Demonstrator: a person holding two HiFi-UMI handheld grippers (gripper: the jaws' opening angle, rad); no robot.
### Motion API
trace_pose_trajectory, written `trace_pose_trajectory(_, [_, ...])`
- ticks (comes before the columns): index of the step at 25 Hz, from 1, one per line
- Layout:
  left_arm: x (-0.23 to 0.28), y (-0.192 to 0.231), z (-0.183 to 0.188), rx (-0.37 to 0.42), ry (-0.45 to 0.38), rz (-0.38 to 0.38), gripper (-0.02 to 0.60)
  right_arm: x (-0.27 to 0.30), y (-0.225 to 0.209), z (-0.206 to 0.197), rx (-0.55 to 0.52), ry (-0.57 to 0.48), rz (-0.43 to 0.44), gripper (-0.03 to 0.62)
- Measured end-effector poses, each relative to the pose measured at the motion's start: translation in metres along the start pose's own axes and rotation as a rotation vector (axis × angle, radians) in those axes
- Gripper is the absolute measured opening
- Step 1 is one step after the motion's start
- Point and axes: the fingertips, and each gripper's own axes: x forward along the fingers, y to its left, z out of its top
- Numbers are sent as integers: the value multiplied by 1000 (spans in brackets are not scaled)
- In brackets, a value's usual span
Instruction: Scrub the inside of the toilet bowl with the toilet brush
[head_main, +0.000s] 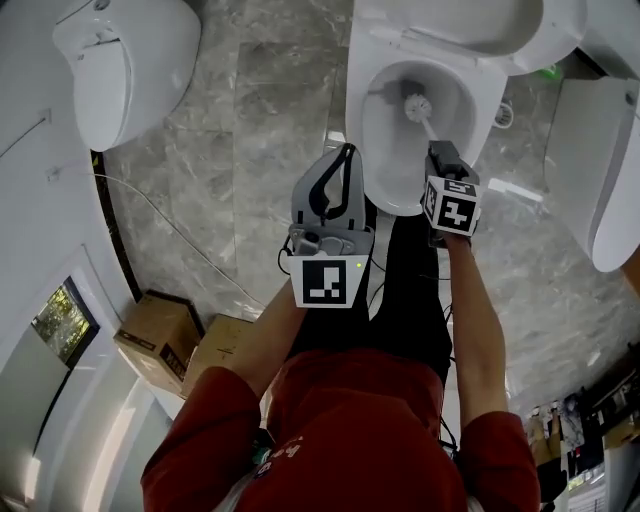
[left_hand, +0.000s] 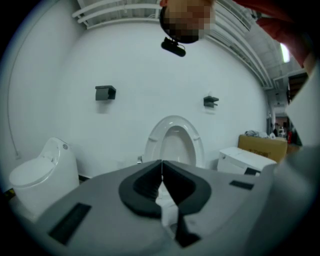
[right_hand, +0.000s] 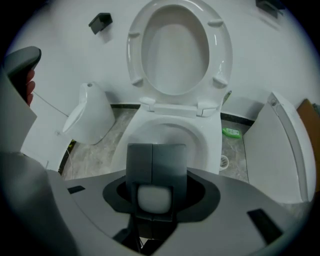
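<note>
From my remote seat I see a red long-sleeved top (head_main: 350, 430) filling six o'clock of the head view, its left sleeve (head_main: 195, 440) toward seven and its right sleeve (head_main: 500, 450) toward five, with dark trousers (head_main: 410, 300) just above. The left gripper (head_main: 347, 152) is a pale grey shell with black-lined jaws and a tiny green light (head_main: 357, 265). Its marker cube (head_main: 327, 281) shows a black square pattern on white. The right gripper (head_main: 437, 150), toward one o'clock of centre, is darker, and its cube (head_main: 452, 206) is marked likewise. In both gripper views the housing is matte grey with black rectangular slots (left_hand: 70, 223).
</note>
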Motion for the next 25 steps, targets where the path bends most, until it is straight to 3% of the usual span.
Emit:
trace_pose_trajectory(5, [22, 0, -49, -15, 38, 21, -2, 58, -12, -11, 44, 18, 21, 170])
trace_pose_trajectory(12, [37, -6, -98, -24, 89, 28, -2, 118, -21, 13, 14, 29, 10, 170])
trace_pose_trajectory(16, [42, -7, -96, -31, 78, 27, -2, 126, -21, 21, -142, 63, 0, 173])
trace_pose_trajectory(21, [44, -7, -96, -46, 85, 27, -2, 127, -23, 25, -303, 31, -50, 177])
trace_pose_trajectory(23, [43, -6, -98, -40, 87, 21, -2, 129, -18, 23, -436, 48, -64, 168])
trace_pose_trajectory(25, [42, -6, -99, -38, 92, 20, -2, 132, -10, 21, -665, 61, -95, 167])
